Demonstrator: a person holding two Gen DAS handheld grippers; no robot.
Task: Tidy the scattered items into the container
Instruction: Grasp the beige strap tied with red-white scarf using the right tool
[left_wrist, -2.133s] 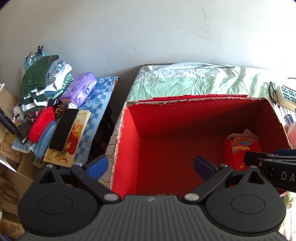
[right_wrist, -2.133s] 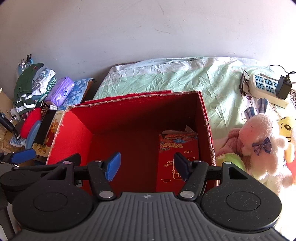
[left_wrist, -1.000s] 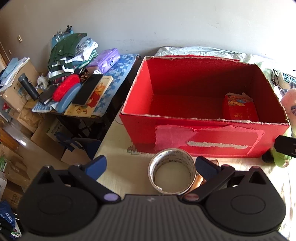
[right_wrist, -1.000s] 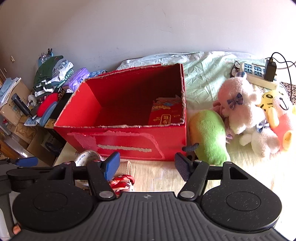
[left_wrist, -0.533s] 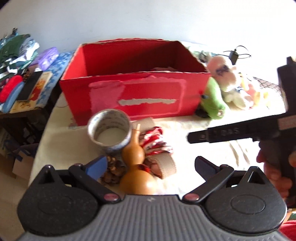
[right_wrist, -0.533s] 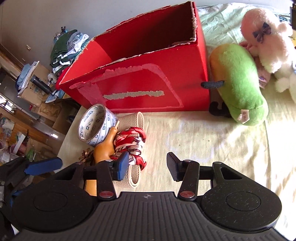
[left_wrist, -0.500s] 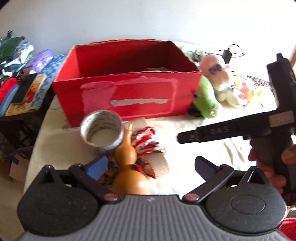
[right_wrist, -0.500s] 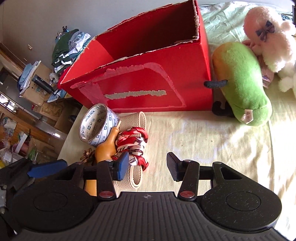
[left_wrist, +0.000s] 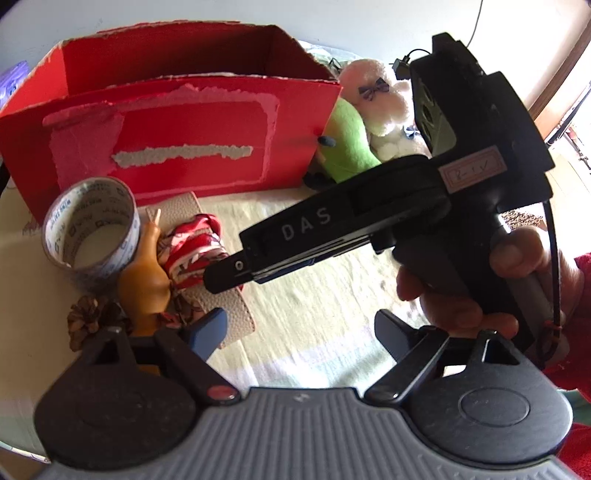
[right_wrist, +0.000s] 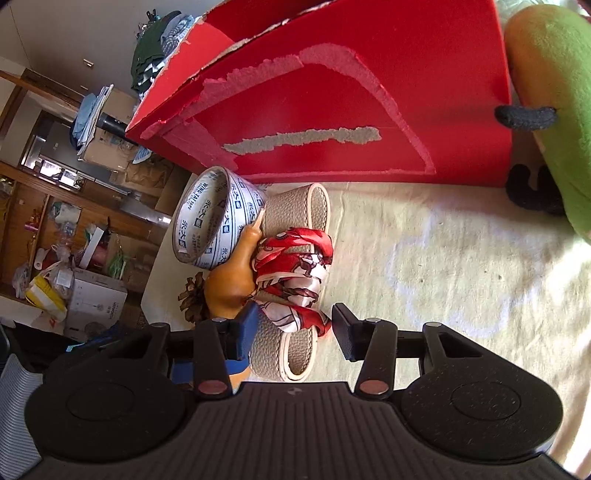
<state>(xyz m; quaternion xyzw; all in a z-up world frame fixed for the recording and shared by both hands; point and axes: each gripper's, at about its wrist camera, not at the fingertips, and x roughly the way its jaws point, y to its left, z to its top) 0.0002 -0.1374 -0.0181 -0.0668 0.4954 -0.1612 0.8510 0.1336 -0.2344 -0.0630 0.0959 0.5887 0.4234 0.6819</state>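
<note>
An open red cardboard box (left_wrist: 166, 122) stands on the pale cloth. In front of it lies a pile: a tape roll (right_wrist: 218, 225), an orange gourd (right_wrist: 232, 277), a red-and-white scarf (right_wrist: 295, 273) wound round a beige strap (right_wrist: 299, 206), and a pine cone (right_wrist: 192, 295). My right gripper (right_wrist: 293, 332) hangs low over the scarf with its jaws closing, one finger on each side of the scarf and strap; the pads do not visibly press. My left gripper (left_wrist: 299, 328) is closing over bare cloth, its left finger beside the strap's end (left_wrist: 236, 314).
A green plush (right_wrist: 554, 92) lies against the box's right end, with a white plush (left_wrist: 376, 96) behind it. A hand (left_wrist: 461, 295) holds the right gripper's black body (left_wrist: 369, 221) across the left wrist view. The bed edge drops to cluttered floor (right_wrist: 74, 258) at left.
Both grippers have sunk and tilted down toward the pile. The right gripper's tip now lies over the scarf, with the scarf between its fingers. Both pairs of jaws stand narrower than a second ago.
</note>
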